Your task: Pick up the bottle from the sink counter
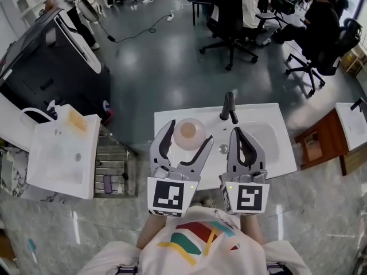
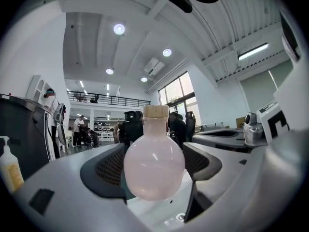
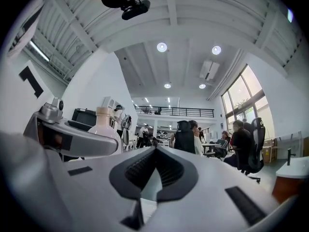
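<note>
A round pale pink bottle with a beige cap stands on the white sink counter, left of the basin. My left gripper is open, one jaw on each side of the bottle's belly. I cannot tell whether the pads touch it. The left gripper view has the bottle upright and centred between the dark pads of the left gripper. My right gripper is shut, holds nothing and hovers over the basin. In the right gripper view the right gripper shows jaws meeting, with the bottle off to the left.
A dark faucet rises at the back of the sink basin, whose drain lies between the grippers. A second white counter with a soap bottle is at left. Office chairs and seated people fill the floor beyond.
</note>
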